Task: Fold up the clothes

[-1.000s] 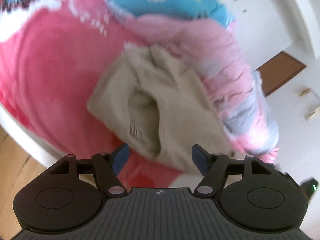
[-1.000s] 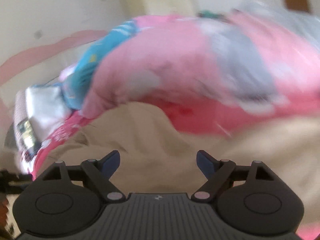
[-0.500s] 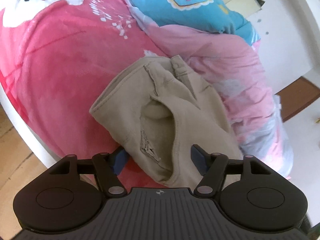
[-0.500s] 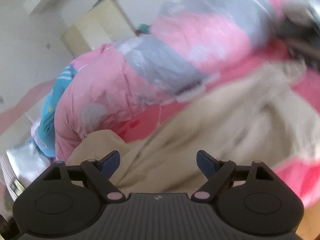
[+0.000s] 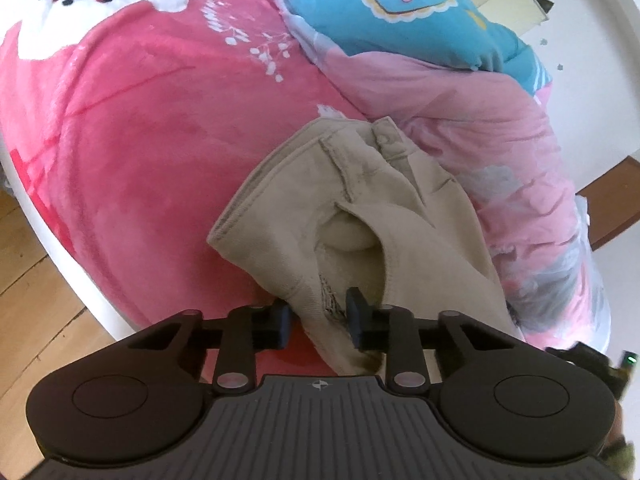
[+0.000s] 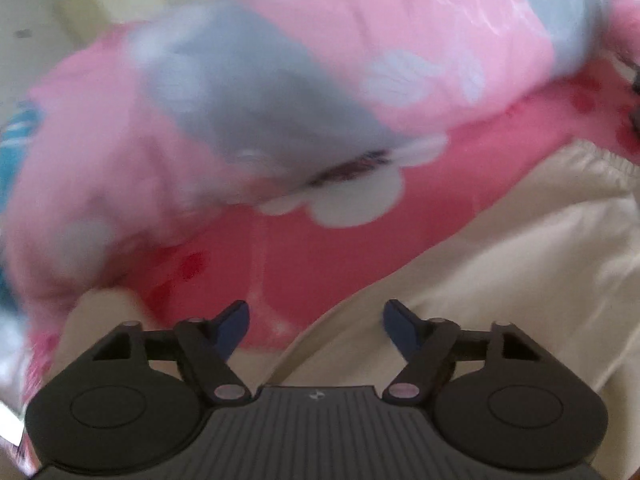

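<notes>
The beige garment point(image 5: 320, 216) lies rumpled on my pink blanket point(image 5: 140, 120), its near edge pinched as my left gripper point(image 5: 319, 312) closes, while my right gripper point(image 6: 316, 322), closing too, hangs empty above it.

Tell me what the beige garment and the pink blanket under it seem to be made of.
Beige garment: probably a matte woven cotton, judging by its stitched seams and firm folds. Pink blanket: likely plush fleece, with a soft, fuzzy nap and a faint sheen.
</notes>
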The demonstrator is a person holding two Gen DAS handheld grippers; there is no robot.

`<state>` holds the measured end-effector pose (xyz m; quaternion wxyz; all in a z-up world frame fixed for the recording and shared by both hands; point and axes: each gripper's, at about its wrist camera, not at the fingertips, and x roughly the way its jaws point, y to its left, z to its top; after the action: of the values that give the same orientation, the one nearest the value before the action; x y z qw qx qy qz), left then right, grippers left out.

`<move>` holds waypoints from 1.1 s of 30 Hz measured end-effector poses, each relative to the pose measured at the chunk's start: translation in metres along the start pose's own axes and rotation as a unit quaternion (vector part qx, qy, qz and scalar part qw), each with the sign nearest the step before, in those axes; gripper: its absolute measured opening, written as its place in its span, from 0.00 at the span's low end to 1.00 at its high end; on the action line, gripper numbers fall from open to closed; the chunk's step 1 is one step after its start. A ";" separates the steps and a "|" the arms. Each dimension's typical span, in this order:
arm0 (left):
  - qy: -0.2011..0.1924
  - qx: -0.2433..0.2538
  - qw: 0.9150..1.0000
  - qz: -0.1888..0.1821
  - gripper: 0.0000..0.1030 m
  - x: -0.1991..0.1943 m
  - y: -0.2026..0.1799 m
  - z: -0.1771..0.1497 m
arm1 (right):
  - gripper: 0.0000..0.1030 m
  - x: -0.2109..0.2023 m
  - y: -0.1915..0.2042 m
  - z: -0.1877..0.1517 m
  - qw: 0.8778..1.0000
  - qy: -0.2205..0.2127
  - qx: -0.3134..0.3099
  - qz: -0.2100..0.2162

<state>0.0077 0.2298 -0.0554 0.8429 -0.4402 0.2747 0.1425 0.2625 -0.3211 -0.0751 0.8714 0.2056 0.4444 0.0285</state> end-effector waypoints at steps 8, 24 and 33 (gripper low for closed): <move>0.004 0.013 1.000 -0.003 0.23 0.008 -0.001 0.006 | 0.57 0.061 -0.005 0.027 0.992 0.096 0.002 -0.082; -0.013 0.003 1.000 -0.010 0.23 0.002 -0.001 0.004 | 0.00 -0.031 -0.030 0.018 0.999 -0.024 0.020 -0.027; -0.021 0.019 0.999 0.028 0.23 0.004 -0.012 0.003 | 0.00 -0.168 -0.086 -0.079 0.983 -0.156 0.080 0.048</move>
<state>0.0176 0.2255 -0.0481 0.8526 -0.4129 0.2715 0.1698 0.0877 -0.4125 -0.0211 0.9084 0.2971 0.2940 0.0022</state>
